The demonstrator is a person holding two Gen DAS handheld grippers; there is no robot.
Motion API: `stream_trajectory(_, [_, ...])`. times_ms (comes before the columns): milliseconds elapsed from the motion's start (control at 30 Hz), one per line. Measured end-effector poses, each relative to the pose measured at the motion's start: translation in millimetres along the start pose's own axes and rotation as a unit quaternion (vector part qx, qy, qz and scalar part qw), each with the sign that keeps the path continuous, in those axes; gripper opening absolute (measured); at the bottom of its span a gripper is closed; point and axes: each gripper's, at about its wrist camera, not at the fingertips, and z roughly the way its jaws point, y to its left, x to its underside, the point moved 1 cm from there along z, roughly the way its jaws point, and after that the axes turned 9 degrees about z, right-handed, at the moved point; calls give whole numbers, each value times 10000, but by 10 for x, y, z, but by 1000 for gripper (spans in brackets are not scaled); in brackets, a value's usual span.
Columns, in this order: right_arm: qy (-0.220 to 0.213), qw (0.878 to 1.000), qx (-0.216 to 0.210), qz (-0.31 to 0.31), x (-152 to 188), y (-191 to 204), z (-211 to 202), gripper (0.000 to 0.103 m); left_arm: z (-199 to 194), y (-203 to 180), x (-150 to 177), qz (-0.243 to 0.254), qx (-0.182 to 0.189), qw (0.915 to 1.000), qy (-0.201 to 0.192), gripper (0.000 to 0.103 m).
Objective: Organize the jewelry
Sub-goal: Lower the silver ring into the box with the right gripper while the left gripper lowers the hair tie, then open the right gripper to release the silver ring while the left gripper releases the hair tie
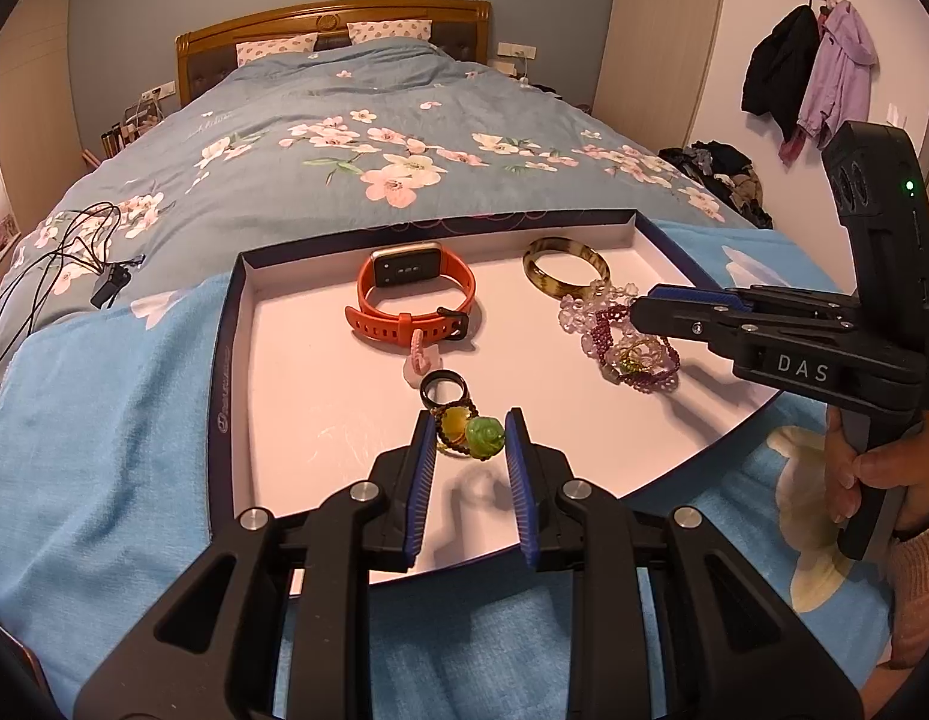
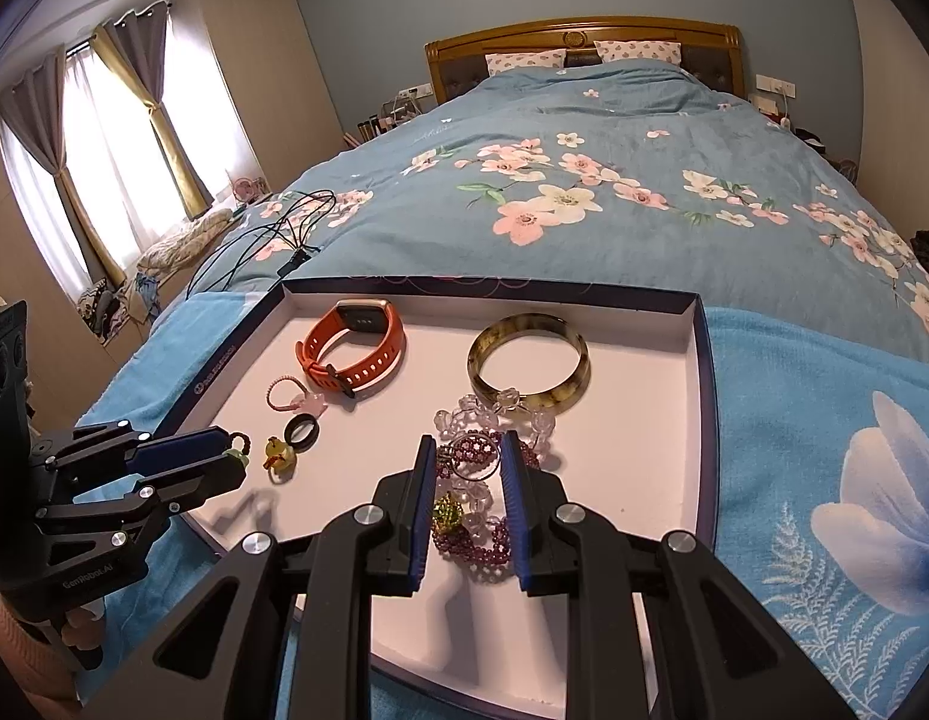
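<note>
Jewelry lies scattered in a shallow box lid (image 1: 224, 360) on the bed: the left gripper (image 1: 470, 429), jaws narrowly parted, brackets a green bead charm (image 1: 485, 437) near the lid's front edge without visibly pinching it. The right gripper (image 2: 464, 450), likewise ajar and empty, hovers over tangled beaded bracelets (image 2: 482, 480) toward the right edge. These look light, limp and slippery, so pinching a bead cluster seems safest.

An orange watch (image 1: 413, 297) and mottled brown bangle (image 1: 565, 269) lie in a white tray (image 1: 296, 372); the bedspread (image 1: 368, 138) is blue with pink blossoms.
</note>
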Motion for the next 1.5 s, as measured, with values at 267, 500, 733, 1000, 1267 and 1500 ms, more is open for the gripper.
stream_trajectory(267, [63, 10000, 55, -15, -13, 8, 53, 20, 71, 4, 11, 5, -40, 10000, 83, 24])
stream_trajectory(500, [139, 9998, 108, -38, -1, 11, 117, 20, 110, -4, 3, 7, -54, 9999, 123, 24])
stream_trajectory(733, [160, 9998, 144, -38, 1, 11, 132, 20, 159, -12, 16, 9, -79, 9998, 177, 24])
stream_trajectory(1000, [149, 9997, 199, -52, 19, 4, 144, 21, 191, 0, 20, -14, -103, 9998, 193, 26])
stream_trajectory(1267, [33, 9998, 187, -56, 34, 0, 47, 27, 162, 21, 37, -51, -140, 9998, 130, 37])
stream_trajectory(1500, [-18, 9999, 149, -24, 46, 5, -10, 35, 77, 7, 37, -32, -229, 9997, -9, 44])
